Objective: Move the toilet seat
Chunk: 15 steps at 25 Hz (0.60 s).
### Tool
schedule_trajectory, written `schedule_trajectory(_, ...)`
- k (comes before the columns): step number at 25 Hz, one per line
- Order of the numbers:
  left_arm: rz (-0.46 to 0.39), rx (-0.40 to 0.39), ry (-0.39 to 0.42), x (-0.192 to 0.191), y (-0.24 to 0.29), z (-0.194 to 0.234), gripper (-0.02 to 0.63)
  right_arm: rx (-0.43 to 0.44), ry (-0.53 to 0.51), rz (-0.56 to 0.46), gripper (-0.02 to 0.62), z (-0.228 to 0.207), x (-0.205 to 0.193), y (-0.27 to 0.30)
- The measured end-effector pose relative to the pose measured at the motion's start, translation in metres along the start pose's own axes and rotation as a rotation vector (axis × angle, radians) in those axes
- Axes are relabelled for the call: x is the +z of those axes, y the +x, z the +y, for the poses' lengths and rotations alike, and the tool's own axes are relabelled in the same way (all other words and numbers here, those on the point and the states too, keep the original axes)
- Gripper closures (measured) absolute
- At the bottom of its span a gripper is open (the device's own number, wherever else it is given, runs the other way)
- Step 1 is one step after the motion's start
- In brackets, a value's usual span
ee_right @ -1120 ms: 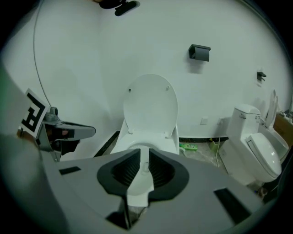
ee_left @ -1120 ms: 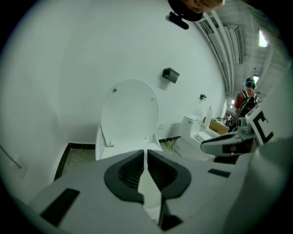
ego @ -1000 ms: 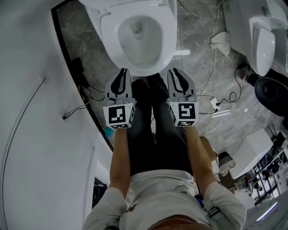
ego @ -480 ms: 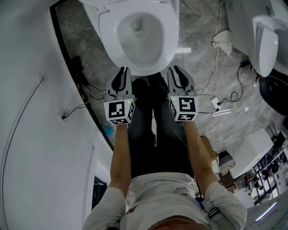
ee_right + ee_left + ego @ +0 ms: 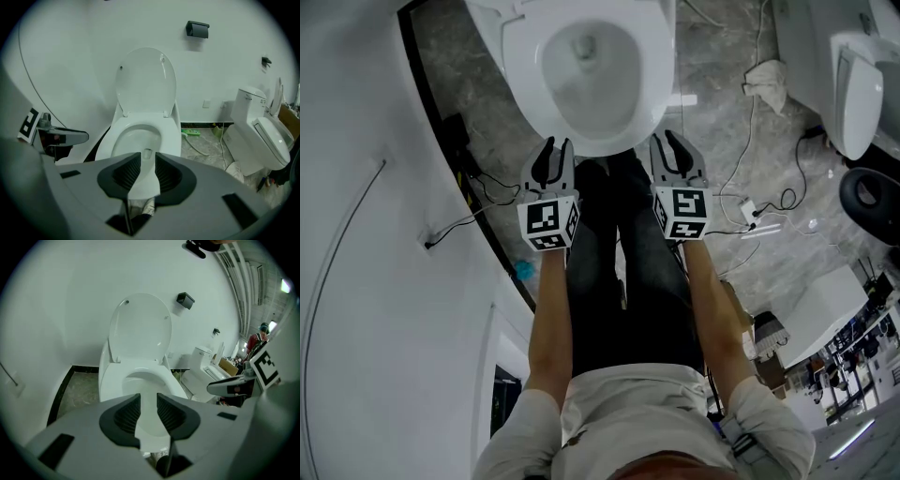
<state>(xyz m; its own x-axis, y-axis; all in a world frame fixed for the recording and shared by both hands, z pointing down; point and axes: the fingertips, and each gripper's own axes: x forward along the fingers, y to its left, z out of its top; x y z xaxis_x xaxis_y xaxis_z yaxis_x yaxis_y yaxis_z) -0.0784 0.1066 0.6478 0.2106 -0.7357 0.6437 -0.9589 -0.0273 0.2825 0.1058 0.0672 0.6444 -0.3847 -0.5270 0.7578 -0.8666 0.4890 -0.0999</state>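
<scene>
The white toilet stands ahead of me with its lid (image 5: 140, 329) raised against the wall and its seat (image 5: 654, 89) lying flat on the bowl. My left gripper (image 5: 555, 144) hovers just short of the bowl's front rim on the left, and my right gripper (image 5: 668, 141) does the same on the right. Both sets of jaws are opening a little, with a narrow gap and nothing between them. In the left gripper view the seat (image 5: 108, 380) shows beyond the left gripper (image 5: 148, 411). In the right gripper view the seat (image 5: 171, 136) and lid (image 5: 146, 79) lie beyond the right gripper (image 5: 148, 171).
A second toilet (image 5: 260, 136) stands at the right, with a rag (image 5: 764, 80), cables (image 5: 750, 211) and a black bin (image 5: 869, 197) on the marble floor around it. A white curved wall (image 5: 375, 234) runs along the left. The person's legs fill the floor below the grippers.
Both grippers have crept forward toward the front rim of the bowl, and their jaws have parted slightly. The seat and lid have not moved.
</scene>
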Motion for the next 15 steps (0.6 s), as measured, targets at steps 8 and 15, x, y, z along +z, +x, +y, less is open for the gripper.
schedule_trajectory(8, 0.066, 0.021, -0.022, -0.031, 0.015, 0.015, 0.472, -0.006, 0.042, 0.054, 0.460, 0.005, -0.028, 0.015)
schedule_trajectory(15, 0.119, 0.045, -0.052, -0.056, 0.025, 0.027, 0.445, -0.021, 0.093, 0.110, 0.436, 0.001, -0.056, 0.031)
